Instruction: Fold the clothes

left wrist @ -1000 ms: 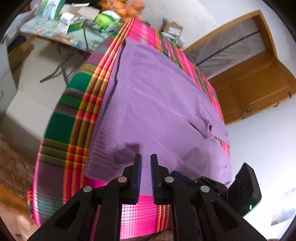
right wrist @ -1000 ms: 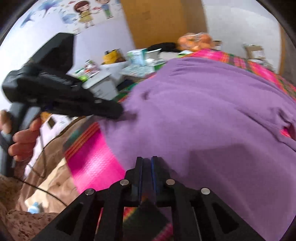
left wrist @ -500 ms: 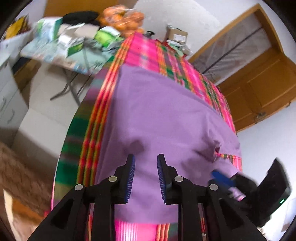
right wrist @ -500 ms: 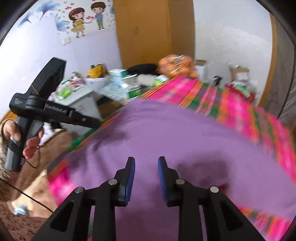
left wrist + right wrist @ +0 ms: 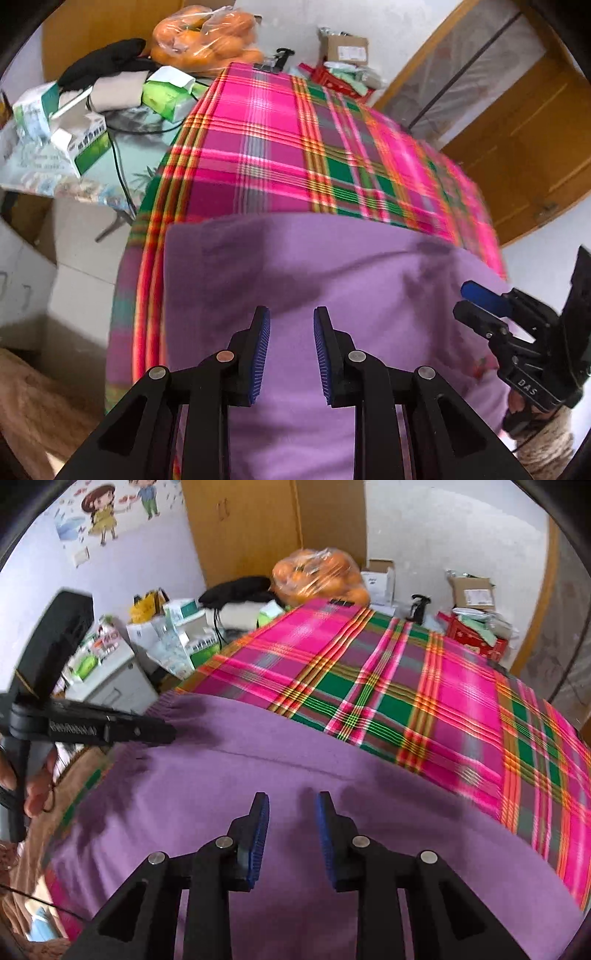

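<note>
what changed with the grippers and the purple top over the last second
Both grippers, left and right, went from shut on the purple garment's edge to open and empty above it. The garment now lies folded on the near part of the plaid cloth, baring more plaid beyond. The clutter behind is unchanged.

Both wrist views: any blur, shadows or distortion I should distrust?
Left wrist: plaid cloth smears toward the right edge; gripper shadows darken the purple garment. Right wrist: plaid blurs at right, fisheye bows the bed, shadows fall on the garment.
</note>
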Motion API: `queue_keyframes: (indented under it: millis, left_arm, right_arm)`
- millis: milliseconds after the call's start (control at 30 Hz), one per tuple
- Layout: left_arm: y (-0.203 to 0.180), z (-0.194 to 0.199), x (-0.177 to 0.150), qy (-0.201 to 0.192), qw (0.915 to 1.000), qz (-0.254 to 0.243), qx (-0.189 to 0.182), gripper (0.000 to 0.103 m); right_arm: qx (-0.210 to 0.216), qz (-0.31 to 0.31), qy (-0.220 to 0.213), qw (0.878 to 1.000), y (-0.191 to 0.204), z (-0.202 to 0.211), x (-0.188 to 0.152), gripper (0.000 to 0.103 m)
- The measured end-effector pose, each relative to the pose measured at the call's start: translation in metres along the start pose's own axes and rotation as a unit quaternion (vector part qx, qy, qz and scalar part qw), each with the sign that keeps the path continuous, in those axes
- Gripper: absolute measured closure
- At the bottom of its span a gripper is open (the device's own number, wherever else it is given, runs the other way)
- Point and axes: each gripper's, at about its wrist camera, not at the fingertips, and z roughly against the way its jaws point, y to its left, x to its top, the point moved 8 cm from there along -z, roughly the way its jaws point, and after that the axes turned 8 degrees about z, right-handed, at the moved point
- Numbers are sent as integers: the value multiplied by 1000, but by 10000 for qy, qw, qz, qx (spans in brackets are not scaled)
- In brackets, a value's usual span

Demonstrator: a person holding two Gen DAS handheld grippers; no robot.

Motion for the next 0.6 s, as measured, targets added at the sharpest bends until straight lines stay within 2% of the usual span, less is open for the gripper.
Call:
queue_keyframes:
  millis: [100, 233, 400, 600]
  left_arm:
    - [10, -16, 16, 44, 9997, 169, 172, 78]
    - [22, -33, 25, 110, 9987, 267, 410, 78]
    - [30, -40, 39, 4, 9984, 539, 198, 78]
    - [24, -45, 49, -43, 9987, 438, 246, 78]
  right_arm:
    - [155, -48, 264, 9995, -5, -24, 2, 76]
    - [151, 32, 325, 9994, -9, -41, 6, 76]
    - [92, -36, 269, 9996, -19, -51, 18, 76]
    - [7, -92, 260, 9996, -24, -61, 31, 76]
